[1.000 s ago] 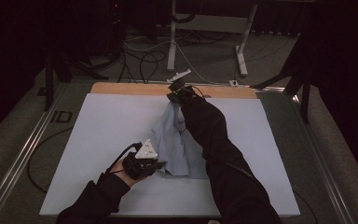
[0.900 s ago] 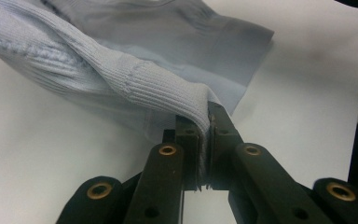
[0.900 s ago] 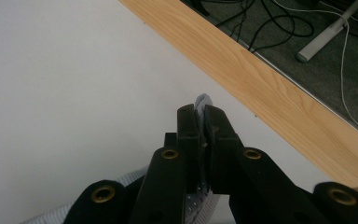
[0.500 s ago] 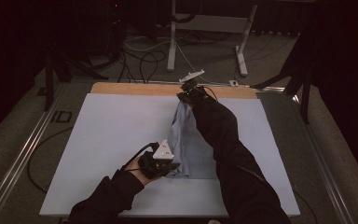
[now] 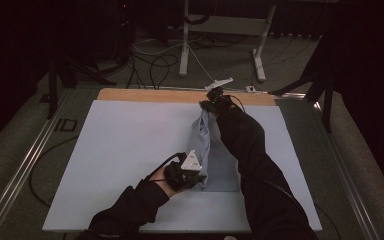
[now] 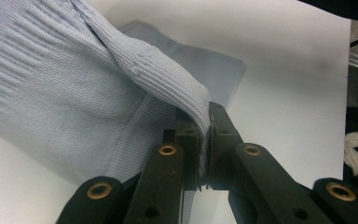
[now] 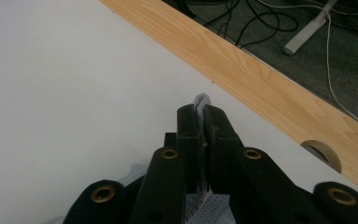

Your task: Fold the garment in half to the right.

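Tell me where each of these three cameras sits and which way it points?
High view: above the person's side, looking forward and down at the table; both sleeved forearms show.
Left gripper view: rides the left hand-held gripper, looking along its jaws clamping the blue knit garment.
Right gripper view: rides the right hand-held gripper, facing the table's wooden edge.
All share the garment.
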Motion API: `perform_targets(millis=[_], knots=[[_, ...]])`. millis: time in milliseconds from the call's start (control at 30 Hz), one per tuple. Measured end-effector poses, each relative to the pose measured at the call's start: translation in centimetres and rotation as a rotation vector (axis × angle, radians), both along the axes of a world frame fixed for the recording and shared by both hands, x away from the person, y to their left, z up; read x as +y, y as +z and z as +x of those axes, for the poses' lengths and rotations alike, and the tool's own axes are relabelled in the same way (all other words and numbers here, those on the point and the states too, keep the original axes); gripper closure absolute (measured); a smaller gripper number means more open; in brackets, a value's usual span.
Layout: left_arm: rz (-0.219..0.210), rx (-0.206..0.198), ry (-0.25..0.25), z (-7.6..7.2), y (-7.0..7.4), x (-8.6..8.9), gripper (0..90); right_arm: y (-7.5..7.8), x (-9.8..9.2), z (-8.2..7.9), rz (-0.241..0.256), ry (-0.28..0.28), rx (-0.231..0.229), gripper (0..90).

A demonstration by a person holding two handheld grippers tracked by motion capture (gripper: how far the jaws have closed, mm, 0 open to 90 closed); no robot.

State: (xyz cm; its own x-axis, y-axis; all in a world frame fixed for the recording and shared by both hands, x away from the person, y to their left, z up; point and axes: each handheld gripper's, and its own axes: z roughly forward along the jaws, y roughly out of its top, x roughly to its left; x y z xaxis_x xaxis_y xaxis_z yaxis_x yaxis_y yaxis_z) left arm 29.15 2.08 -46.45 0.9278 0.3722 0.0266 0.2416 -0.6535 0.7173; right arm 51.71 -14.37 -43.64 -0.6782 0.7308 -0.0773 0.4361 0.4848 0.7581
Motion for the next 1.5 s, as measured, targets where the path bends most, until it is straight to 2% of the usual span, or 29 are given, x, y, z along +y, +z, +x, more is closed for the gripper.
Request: perform_targets(millis=[200,533,700,900,1067,1233,1300,1367,1500], knots=[[0.013,0.003,-0.005,0.2,-0.6,-1.5,86.8,-0.2,-0.4,0.1,0.016,0.0,0.009,86.4],[0.036,0.009,0.007,0.8,-2.0,-3.6,86.8,-2.0,-0.9,0.9,0.024,0.001,0.044,86.2],[0.031,0.015,0.018,1.1,-2.6,-4.7,86.7,-2.7,-1.4,1.3,0.034,0.004,0.058,86.2],[0.029,0.018,0.023,1.3,-3.1,-5.3,86.6,-3.2,-1.7,1.7,0.043,0.006,0.073,86.1],[0.045,0.019,0.024,1.4,-3.4,-5.7,86.6,-3.9,-2.1,2.0,0.04,0.005,0.088,85.8],[0.064,0.039,0.024,1.7,-3.8,-6.1,86.5,-4.5,-2.7,2.1,0.054,0.013,0.114,84.5],[0.07,0.044,0.028,1.8,-4.0,-6.2,86.5,-4.6,-2.9,2.1,0.07,0.014,0.118,79.3],[0.074,0.047,0.029,1.8,-4.2,-6.4,86.5,-4.6,-3.0,1.9,0.081,0.02,0.111,67.3],[0.078,0.051,0.032,1.8,-4.4,-6.8,86.3,-4.2,-3.5,1.8,0.067,0.03,0.108,42.2]])
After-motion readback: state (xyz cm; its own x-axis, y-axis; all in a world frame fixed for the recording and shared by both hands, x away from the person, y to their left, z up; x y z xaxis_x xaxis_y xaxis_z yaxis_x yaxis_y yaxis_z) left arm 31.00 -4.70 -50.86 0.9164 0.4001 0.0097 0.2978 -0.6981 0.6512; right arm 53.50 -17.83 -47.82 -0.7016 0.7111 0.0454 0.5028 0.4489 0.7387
